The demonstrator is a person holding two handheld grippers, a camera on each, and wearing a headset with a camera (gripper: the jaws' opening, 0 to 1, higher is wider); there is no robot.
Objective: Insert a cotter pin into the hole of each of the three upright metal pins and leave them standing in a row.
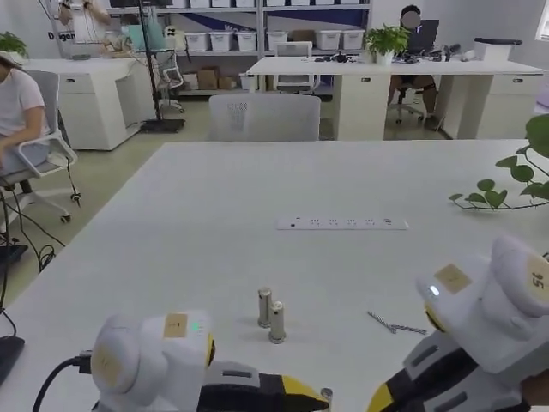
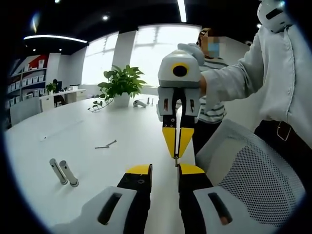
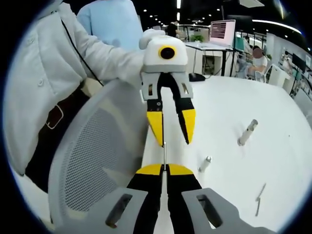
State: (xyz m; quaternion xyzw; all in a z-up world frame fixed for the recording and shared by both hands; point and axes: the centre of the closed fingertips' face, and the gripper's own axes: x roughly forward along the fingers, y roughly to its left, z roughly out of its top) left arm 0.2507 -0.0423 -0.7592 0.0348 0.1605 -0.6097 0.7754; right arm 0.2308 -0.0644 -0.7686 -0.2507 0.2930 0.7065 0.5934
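My right claw is clamped shut on a cotter pin. Its thin shaft pokes out toward my left claw, which faces it nose to nose, jaws a narrow gap apart with nothing between them. I judge this a regrip, to get the pin held so its legs can go sideways into a hole. To do it well, I bring the left jaws squarely around the free end and close gently. I let the right go only once the left has it. We are at the edge of the tabletop, above a mesh chair, so a slip would likely lose the pin. Two upright metal pins stand just beside each other mid-tabletop, and loose cotter pins lie to their right.
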